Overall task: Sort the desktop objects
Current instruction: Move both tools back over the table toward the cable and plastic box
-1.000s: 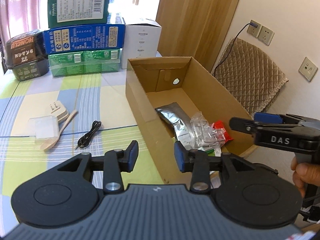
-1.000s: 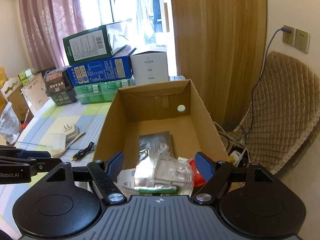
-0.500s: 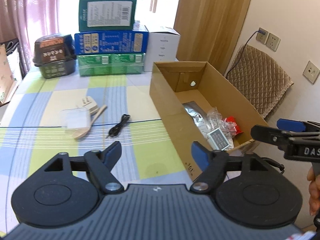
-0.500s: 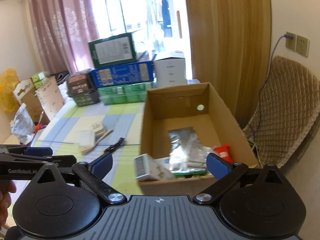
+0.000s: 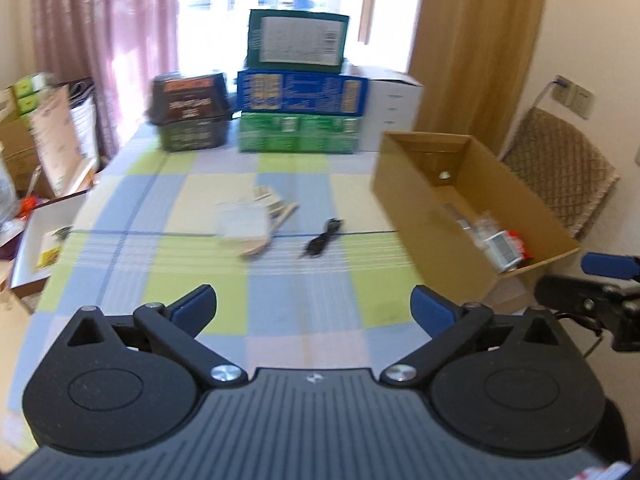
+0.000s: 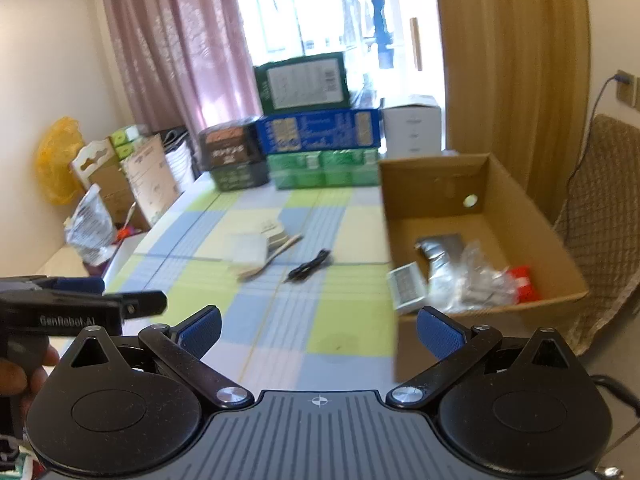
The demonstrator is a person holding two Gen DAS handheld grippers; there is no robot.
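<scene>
An open cardboard box (image 5: 404, 200) (image 6: 532, 216) stands at the table's right edge. Inside lie a silver pouch (image 6: 440, 248), clear bags (image 6: 480, 280), a red packet (image 6: 524, 280) and a small white box (image 6: 406, 286) in the near corner. Mid-table lie a black cable (image 5: 322, 236) (image 6: 308, 266), a wooden spoon (image 5: 266, 236), a white square block (image 5: 240, 224) and a plug adapter (image 5: 266, 196). My left gripper (image 5: 314, 304) hovers over the near table, jaws opening with nothing between them. My right gripper (image 6: 319, 322) is open and empty, short of the box's near left corner.
Stacked cartons (image 5: 300, 92), a white box (image 5: 394, 108) and dark noodle bowls (image 5: 190, 112) line the table's far end. A quilted chair (image 5: 560, 176) stands right of the box. A white tray (image 5: 44, 240) and bags sit off the left edge.
Both grippers have drawn back from the cardboard box toward the near table edge, and their jaws have spread wide. The small white box now lies in the box's near corner.
</scene>
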